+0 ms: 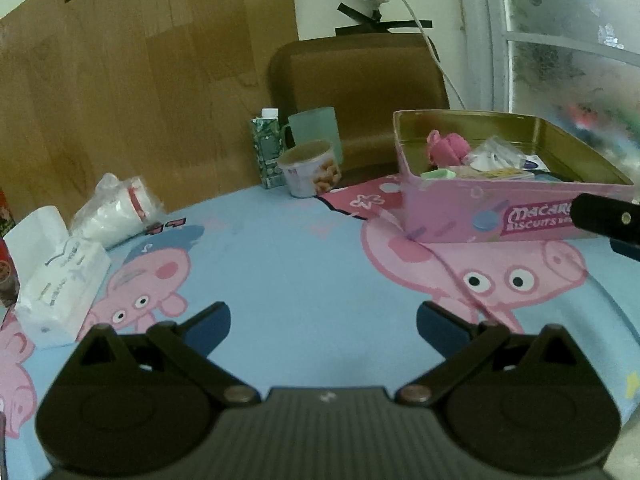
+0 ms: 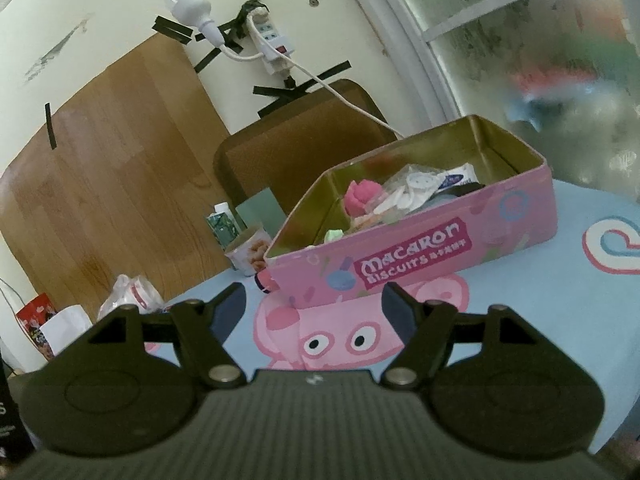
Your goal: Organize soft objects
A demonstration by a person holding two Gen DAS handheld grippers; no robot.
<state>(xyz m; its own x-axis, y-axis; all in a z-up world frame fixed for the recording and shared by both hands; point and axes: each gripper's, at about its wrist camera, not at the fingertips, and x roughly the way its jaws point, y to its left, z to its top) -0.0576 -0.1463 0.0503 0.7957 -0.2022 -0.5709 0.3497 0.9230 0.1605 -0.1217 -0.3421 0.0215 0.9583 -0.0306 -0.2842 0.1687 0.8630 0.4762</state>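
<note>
One pink biscuit tin (image 1: pixel 500 216) stands on the cartoon tablecloth (image 1: pixel 288 264), holding one pink soft toy (image 1: pixel 446 146). Left of the tin: one green carton (image 1: pixel 266 148), one green mug (image 1: pixel 316 130), one snack cup (image 1: pixel 310 172), one tissue pack (image 1: pixel 60 284), one plastic bag (image 1: pixel 116 210).
</note>
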